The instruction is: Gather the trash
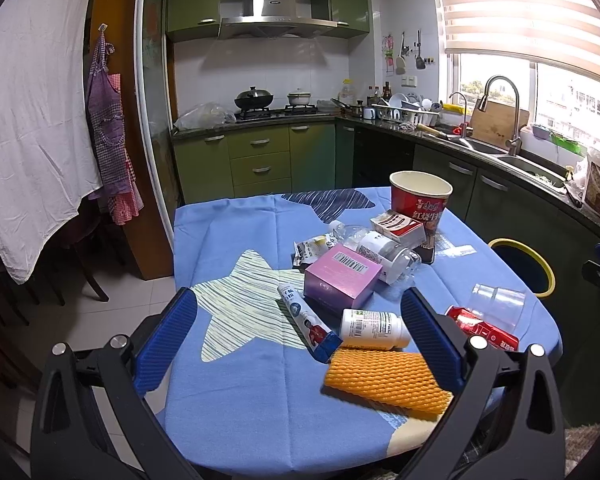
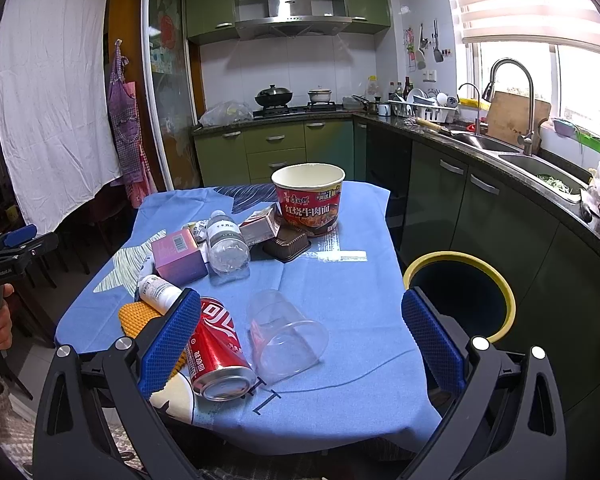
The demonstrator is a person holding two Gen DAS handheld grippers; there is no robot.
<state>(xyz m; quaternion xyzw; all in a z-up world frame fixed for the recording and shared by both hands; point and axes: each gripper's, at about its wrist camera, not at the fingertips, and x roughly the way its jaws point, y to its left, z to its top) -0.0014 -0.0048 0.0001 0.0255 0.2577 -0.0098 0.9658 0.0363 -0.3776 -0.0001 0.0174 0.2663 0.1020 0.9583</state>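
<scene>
My left gripper (image 1: 298,334) and right gripper (image 2: 300,334) both hover spread wide, holding nothing. On the blue tablecloth (image 2: 340,280), from left: one orange foam sleeve (image 2: 134,316), partly hidden; one white pill bottle (image 2: 160,290); one purple box (image 2: 178,256); one red can (image 2: 216,350); one clear cup (image 2: 286,336); one noodle bowl (image 2: 310,196). One yellow-rimmed bin (image 2: 508,300) stands right, cut off by my finger.

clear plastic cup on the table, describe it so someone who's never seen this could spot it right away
Start at the table with the blue cloth and go to its near side, toward the yellow-rimmed bin. The clear plastic cup lies there on its side, next to a red soda can that is also lying down. It is the only see-through, unlabelled thing there.
</scene>
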